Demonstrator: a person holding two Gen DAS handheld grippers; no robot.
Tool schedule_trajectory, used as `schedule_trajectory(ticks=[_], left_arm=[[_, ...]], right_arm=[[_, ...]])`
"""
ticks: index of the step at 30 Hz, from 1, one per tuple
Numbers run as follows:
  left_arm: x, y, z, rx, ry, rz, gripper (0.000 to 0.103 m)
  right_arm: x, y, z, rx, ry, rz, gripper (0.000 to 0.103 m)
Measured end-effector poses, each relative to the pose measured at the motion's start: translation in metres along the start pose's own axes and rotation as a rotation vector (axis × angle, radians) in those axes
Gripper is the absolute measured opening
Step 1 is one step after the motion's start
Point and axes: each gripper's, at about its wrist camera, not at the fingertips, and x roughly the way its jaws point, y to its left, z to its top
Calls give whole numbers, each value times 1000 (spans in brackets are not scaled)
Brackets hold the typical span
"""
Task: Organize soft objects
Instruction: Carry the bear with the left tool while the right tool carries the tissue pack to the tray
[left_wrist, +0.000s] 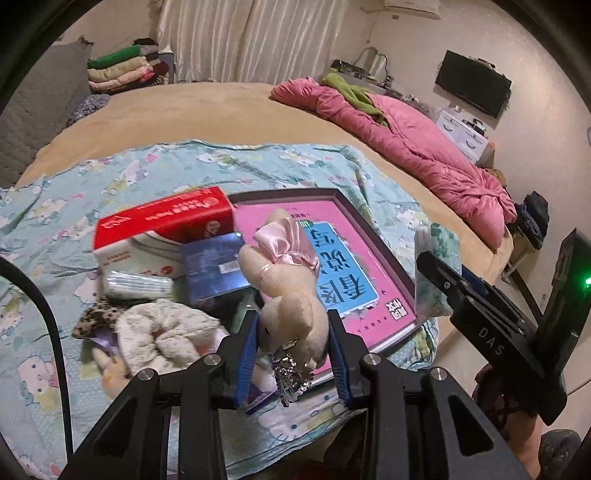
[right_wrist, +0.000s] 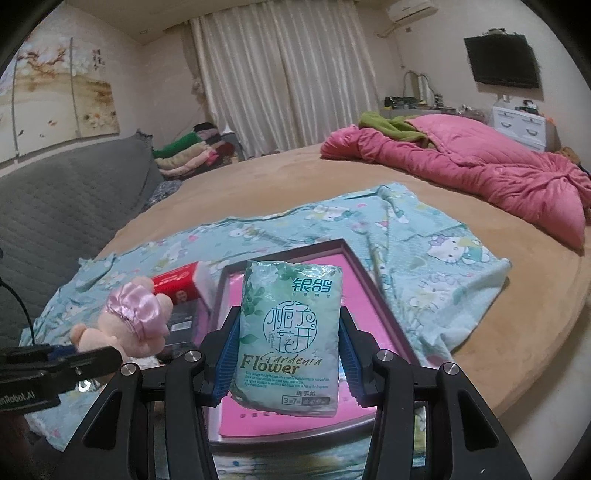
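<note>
the plush toy (left_wrist: 291, 295), cream-coloured with a pink satin bow, is clamped between the blue pads of the left gripper (left_wrist: 293, 354), whose jaws are closed on its lower body; a silver keychain hangs from it just below the pads. it is held up over the near edge of a pink tray (left_wrist: 388, 266) that bears a blue label with large characters. the right gripper (right_wrist: 290, 354) has its jaws closed on a pale green tissue pack (right_wrist: 290, 332) printed "gardenia flower", held upright above the same tray. left of the tray lie a red and white tissue box (left_wrist: 162, 229), a dark blue packet (left_wrist: 216, 269), a small wrapped tissue pack (left_wrist: 138, 286), a white fluffy scrunchie (left_wrist: 166, 332) and a leopard-print piece (left_wrist: 92, 321). all of it rests on a light blue cartoon-print sheet (left_wrist: 110, 177) spread over a tan bed (left_wrist: 221, 110), with a pink quilt (left_wrist: 424, 147) bunched at the far side.
</note>
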Motion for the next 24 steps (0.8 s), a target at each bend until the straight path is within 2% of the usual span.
schedule_trajectory(ticks=[24], left_arm=[[87, -37, -2, 69, 161, -52, 36]], right_arm=[[39, -41, -12, 65, 90, -82, 50]])
